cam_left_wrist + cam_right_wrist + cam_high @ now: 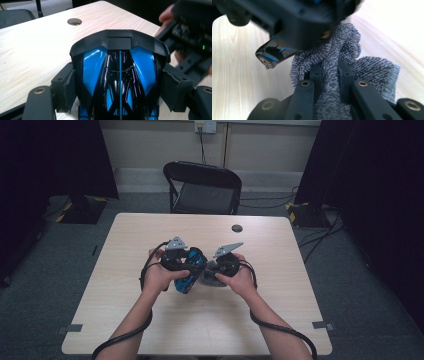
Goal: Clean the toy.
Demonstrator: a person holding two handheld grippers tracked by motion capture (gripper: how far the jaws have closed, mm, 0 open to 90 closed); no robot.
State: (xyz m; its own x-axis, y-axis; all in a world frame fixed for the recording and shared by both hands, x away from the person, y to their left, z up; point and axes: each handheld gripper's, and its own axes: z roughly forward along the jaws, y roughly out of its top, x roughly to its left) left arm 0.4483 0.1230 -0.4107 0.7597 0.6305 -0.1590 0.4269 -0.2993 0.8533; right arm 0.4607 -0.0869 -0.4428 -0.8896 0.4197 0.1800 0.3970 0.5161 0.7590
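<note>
High view: two forearms come in from the near edge of a pale wood-grain tabletop (125,270), and the hands meet just near of its middle. The left gripper (187,270) clasps a glossy blue-and-black toy car (191,270); the right gripper (215,270) pinches a grey cloth (207,276) touching the car's right side. Each gripper carries a grey three-cornered plate on top, and thick black cables trail back along both arms. A round dark hole (237,228) sits in the tabletop toward the far right. Beyond the far edge stands a black folding chair (202,187) on grey carpet.

Left gripper view: the left gripper (120,85) has its padded matte jaws clamped on the two flanks of the car (120,75). The car's shell is smooth, shiny plastic, with curved blue panels either side of a black centre and a dull black wing arching across its far end. The hole (74,21) lies far left.

Right gripper view: the right gripper (329,72) has its jaws squeezed together on a bunched fold of the cloth (372,70), a looped, nubbly terry in speckled grey with a stitched hem at the right. The cloth presses up against the car (274,53), blurred above.
</note>
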